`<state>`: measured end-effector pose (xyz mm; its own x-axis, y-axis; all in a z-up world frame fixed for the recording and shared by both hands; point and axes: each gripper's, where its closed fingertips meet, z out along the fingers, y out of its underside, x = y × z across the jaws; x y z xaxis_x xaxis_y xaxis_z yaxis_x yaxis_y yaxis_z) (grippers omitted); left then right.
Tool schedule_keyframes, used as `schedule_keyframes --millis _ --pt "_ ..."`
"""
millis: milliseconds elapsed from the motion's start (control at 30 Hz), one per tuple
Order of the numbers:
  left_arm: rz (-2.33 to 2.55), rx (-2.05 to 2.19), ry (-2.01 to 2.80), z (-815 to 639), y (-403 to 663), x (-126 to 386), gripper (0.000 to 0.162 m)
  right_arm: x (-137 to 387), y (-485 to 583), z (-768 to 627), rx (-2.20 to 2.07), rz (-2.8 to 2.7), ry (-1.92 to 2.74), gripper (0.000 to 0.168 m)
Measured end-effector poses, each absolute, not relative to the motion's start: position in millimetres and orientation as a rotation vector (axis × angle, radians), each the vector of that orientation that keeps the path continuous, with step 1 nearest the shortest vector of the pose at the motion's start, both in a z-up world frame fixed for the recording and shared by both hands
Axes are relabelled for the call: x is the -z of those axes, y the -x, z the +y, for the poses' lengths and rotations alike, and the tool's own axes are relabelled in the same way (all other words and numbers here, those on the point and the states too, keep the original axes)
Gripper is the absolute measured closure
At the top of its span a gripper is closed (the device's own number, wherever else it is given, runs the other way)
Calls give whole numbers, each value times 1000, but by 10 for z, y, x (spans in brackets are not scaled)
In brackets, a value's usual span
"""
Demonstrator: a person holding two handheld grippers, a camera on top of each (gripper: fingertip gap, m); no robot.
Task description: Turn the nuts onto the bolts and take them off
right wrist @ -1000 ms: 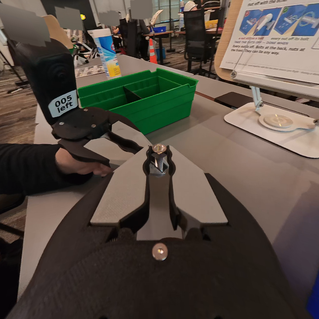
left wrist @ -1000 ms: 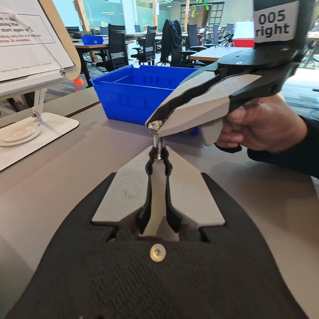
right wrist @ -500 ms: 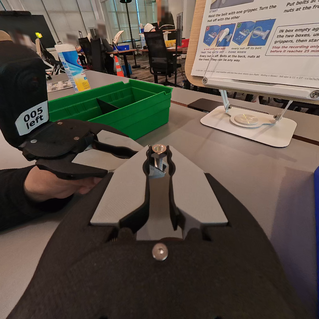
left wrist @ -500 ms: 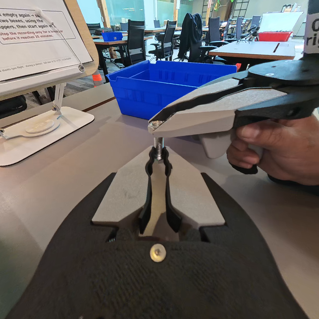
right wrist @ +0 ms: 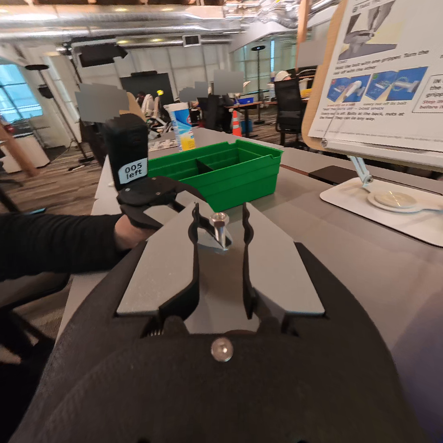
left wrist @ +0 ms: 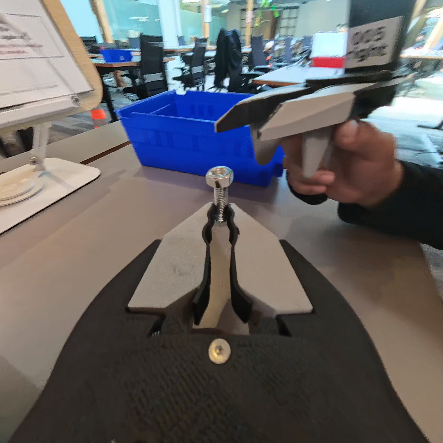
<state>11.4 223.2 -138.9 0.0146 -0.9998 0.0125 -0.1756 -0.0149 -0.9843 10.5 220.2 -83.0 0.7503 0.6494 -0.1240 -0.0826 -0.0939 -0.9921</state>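
Note:
My left gripper (left wrist: 220,213) is shut on a steel bolt (left wrist: 219,200) and holds it upright above the grey table. A hex nut (left wrist: 219,177) sits on the bolt's top end. My right gripper (right wrist: 219,213) is open and empty. Its fingers stand apart on either side of the nut (right wrist: 219,218), clear of it. In the left wrist view the right gripper (left wrist: 239,124) hangs above and to the right of the nut. In the right wrist view the left gripper (right wrist: 221,243) holds the bolt (right wrist: 221,233) from the left.
A blue bin (left wrist: 191,136) stands behind the bolt. A green divided bin (right wrist: 215,172) stands on the other side. A white stand (right wrist: 383,203) holds an instruction sheet. A wipes canister (right wrist: 183,128) stands behind the green bin. Spacing between my two grippers at the tips: around 6 cm.
My right gripper has opened, let go of the nut, and drawn back up and to the right. The nut stays on the bolt in my left gripper.

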Motion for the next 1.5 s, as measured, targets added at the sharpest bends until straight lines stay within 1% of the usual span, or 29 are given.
schedule_keyframes --millis 67,233,367,433,600,800,1033,1133,1500 --pt "1353 1199 1306 2129 -109 1341 156 853 -105 2128 -719 -544 1561 140" --pt "1431 1278 1237 1962 -99 1330 156 861 -27 1958 -892 -628 1525 139" --pt "1502 1319 1164 1800 -88 1328 156 871 33 1908 -899 -693 1520 140" --pt "1536 1366 1119 1696 -70 1314 156 875 103 1819 -950 -757 1501 143" --pt "1576 1451 1050 1558 -14 1265 156 759 148 1608 -1060 -837 1413 142" --pt "1652 1538 951 1354 75 1232 156 782 198 1431 -1181 -911 1392 143" --pt "1682 1545 908 1277 102 1230 156 906 322 1404 -1172 -971 1437 146" --pt "1674 1558 906 1280 112 1208 156 906 334 1386 -1177 -980 1431 152" --pt "1649 1502 938 1348 69 1211 156 911 312 1453 -1043 -934 1434 153"
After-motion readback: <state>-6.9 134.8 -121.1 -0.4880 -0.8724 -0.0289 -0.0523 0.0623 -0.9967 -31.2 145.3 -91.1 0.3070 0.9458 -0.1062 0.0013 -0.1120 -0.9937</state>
